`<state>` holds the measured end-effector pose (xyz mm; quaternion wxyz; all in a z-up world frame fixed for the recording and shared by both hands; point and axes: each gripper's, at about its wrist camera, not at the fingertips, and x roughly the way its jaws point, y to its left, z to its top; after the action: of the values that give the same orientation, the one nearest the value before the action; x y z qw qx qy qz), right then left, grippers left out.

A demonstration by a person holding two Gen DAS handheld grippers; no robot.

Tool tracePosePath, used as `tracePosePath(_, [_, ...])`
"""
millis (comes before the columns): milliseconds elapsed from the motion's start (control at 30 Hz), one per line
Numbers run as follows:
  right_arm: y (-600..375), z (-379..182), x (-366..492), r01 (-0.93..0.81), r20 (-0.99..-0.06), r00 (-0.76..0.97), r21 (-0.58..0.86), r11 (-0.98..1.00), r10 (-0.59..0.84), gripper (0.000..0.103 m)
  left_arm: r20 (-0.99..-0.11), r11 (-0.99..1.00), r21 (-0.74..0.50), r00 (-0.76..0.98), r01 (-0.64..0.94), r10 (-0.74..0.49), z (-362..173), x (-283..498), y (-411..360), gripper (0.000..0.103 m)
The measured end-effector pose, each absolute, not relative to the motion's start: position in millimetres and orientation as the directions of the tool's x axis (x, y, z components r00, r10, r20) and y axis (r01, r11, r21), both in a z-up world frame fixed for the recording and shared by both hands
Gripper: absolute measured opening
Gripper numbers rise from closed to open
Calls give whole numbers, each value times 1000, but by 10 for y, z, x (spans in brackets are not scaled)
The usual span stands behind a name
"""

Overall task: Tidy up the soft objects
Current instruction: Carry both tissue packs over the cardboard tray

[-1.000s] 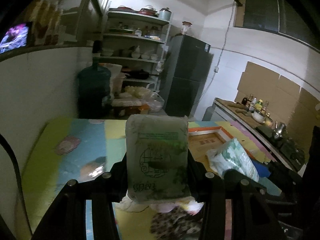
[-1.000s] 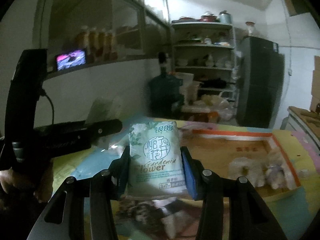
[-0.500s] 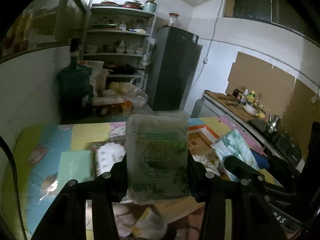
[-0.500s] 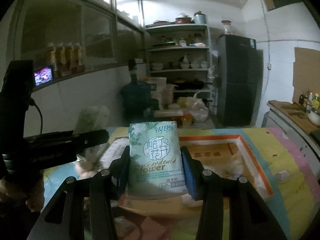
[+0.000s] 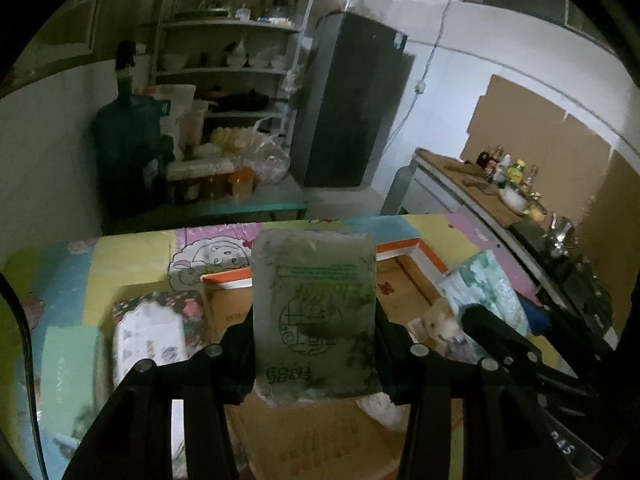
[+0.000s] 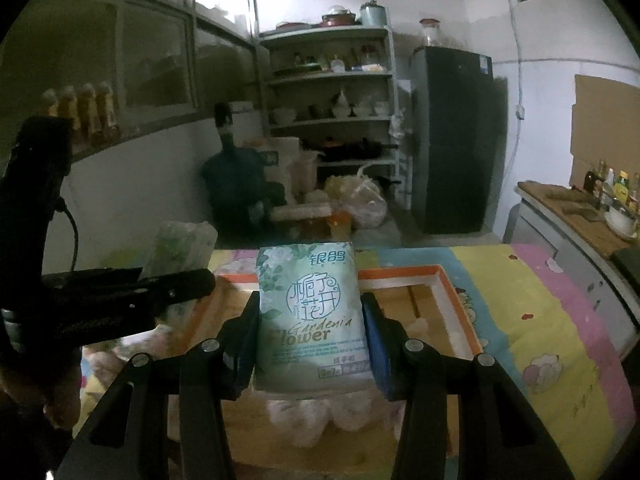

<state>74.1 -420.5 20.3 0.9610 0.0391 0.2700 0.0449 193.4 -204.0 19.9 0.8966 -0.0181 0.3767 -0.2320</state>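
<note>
Right now each gripper pinches 1 soft tissue pack upright above an open cardboard box. The left gripper (image 5: 316, 344) has its jaws pressed against the sides of a pale green tissue pack (image 5: 315, 312) whose printing reads upside down from that camera. The right gripper (image 6: 310, 332) clamps a second pack, the gardenia tissue pack (image 6: 310, 312), with its blue pads tight on both edges and the label facing the camera.

Below both hangs the cardboard box (image 6: 448, 292), a shallow carton with an orange and white rim, lying on a desk covered by a colourful cartoon mat (image 6: 560, 344). Inside the box, the right wrist view shows a pale, lumpy bundle of soft items (image 6: 320, 412) near the close wall and a small pale lump (image 6: 420, 326) further in; what exactly they are cannot be told in the dim light. The left wrist view shows bare cardboard floor under the pack and a white soft lump (image 5: 380, 408) at its right.

Outside the box, on the left of the left view, a floral-printed pack (image 5: 154, 332) lies flat beside the box wall, with a plain green pack (image 5: 66, 364) just beside it on the mat.
</note>
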Motion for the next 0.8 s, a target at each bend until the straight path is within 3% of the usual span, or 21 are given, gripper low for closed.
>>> tracePosePath(800, [-4429, -390, 1736, -55, -709, 698, 92, 994, 104, 49, -840, 930, -211, 430, 301, -330, -564, 2623, -2482, 48])
